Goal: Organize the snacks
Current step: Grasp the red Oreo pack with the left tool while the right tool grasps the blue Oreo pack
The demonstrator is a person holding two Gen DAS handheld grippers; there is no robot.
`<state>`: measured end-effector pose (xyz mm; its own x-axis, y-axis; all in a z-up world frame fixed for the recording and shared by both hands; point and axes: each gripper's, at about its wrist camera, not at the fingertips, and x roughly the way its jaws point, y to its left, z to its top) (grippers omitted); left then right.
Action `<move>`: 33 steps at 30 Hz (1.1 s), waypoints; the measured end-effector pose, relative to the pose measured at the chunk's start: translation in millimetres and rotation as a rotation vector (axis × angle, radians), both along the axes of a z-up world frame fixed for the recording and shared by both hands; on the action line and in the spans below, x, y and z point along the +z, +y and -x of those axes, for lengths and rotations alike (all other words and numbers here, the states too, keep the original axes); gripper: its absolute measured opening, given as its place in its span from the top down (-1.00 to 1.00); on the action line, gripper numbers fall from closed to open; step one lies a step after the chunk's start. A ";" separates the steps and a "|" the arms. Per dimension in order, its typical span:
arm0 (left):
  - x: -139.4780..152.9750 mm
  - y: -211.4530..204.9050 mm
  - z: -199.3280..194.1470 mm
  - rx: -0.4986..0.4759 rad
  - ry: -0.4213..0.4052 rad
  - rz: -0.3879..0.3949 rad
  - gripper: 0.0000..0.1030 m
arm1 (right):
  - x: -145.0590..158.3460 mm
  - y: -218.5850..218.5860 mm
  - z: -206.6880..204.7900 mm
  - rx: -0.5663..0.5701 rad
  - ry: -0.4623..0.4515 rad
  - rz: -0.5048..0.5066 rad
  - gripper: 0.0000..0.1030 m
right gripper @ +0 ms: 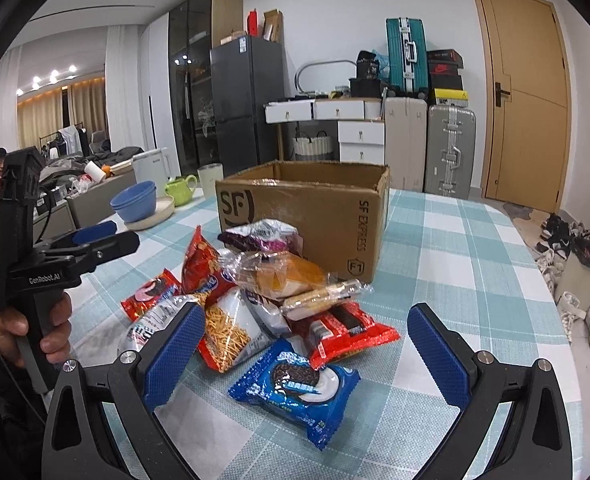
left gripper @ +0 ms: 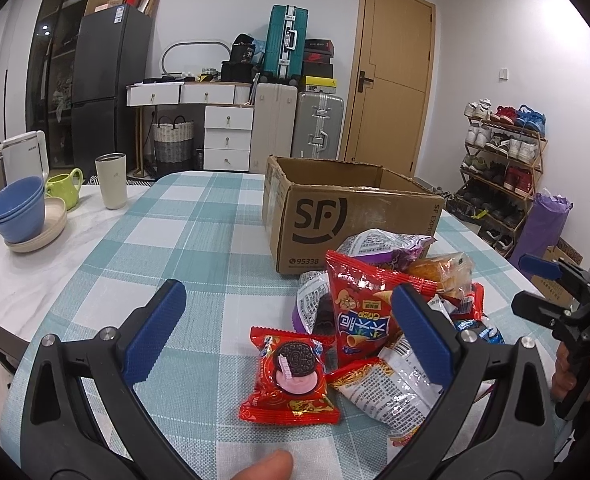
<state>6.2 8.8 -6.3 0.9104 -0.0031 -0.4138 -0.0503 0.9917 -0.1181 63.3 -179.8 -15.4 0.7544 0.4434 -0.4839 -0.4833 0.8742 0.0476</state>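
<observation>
Two tools are held above a checked counter [left gripper: 199,216], each spread wide with nothing between its pads. At nine o'clock of the left wrist view, blue bowls [left gripper: 15,208] are stacked on a plate, with a green mug [left gripper: 65,188] and a cream cup [left gripper: 111,180] just beside them. The left tool [left gripper: 291,332] is seen released over a red Oreo pack [left gripper: 291,376], which lies flat at six o'clock, apart from the pads. A snack pile [left gripper: 379,312] is heaped at four o'clock, touching the front of an open SF box [left gripper: 335,216] at one o'clock. In the right wrist view, the right tool [right gripper: 307,356] is likewise released, and a blue Oreo pack [right gripper: 295,390] lies between its pads without being touched, at the near edge of the pile.
</observation>
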 end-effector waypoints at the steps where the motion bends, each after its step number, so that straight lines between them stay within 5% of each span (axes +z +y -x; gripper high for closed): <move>1: -0.8 -0.1 -0.1 0.001 0.010 -0.008 -0.99 | -0.1 0.4 -1.4 -0.007 0.012 0.008 -0.99; 18: -16.0 -3.2 -24.3 -0.006 0.210 -0.083 -0.99 | -27.1 7.1 -26.0 -0.057 0.243 0.106 -0.99; 31: -42.8 3.4 -56.8 -0.024 0.377 -0.048 -0.99 | -49.7 8.4 -43.5 -0.048 0.378 0.090 -0.90; 33: -45.5 6.3 -59.4 -0.027 0.393 -0.040 -0.84 | -51.9 7.9 -47.4 -0.045 0.385 0.091 -0.85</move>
<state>65.7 15.1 -51.8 0.6821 -0.0014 -0.7313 -0.0584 0.9967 -0.0563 110.7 -171.9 -67.4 0.5277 0.3561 -0.7712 -0.4065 0.9030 0.1389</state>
